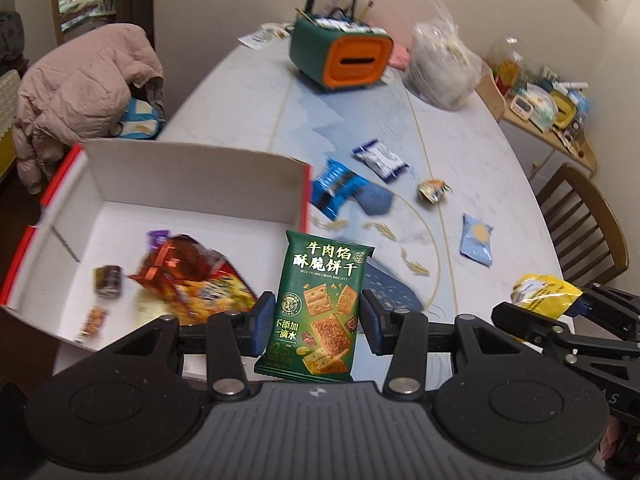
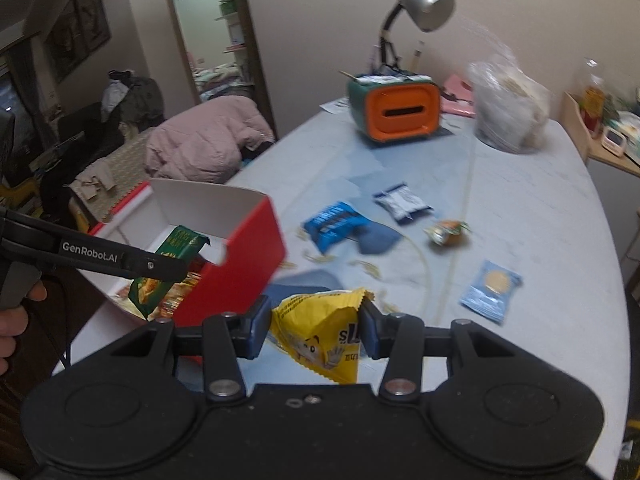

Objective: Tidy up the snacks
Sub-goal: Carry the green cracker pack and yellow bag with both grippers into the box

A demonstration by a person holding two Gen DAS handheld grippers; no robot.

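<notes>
My left gripper (image 1: 318, 320) is shut on a green biscuit packet (image 1: 324, 300), held upright at the right front corner of the red-and-white box (image 1: 200, 172); the packet also shows in the right wrist view (image 2: 176, 256) over the box (image 2: 240, 264). The box holds a red-orange snack bag (image 1: 192, 280) and small candies (image 1: 107, 280). My right gripper (image 2: 314, 332) is shut on a yellow snack bag (image 2: 320, 336), held above the table just right of the box; that bag also shows in the left wrist view (image 1: 544, 294).
Loose on the table (image 1: 500, 184) lie a blue packet (image 1: 336, 188), a white-and-navy packet (image 1: 380, 158), a small orange-green wrapper (image 1: 432, 190) and a light blue packet (image 1: 476, 240). Farther back stand a green-orange holder (image 1: 340, 54), a clear plastic bag (image 1: 444, 68) and a lamp (image 2: 424, 0). A wooden chair (image 1: 588, 224) is at the right.
</notes>
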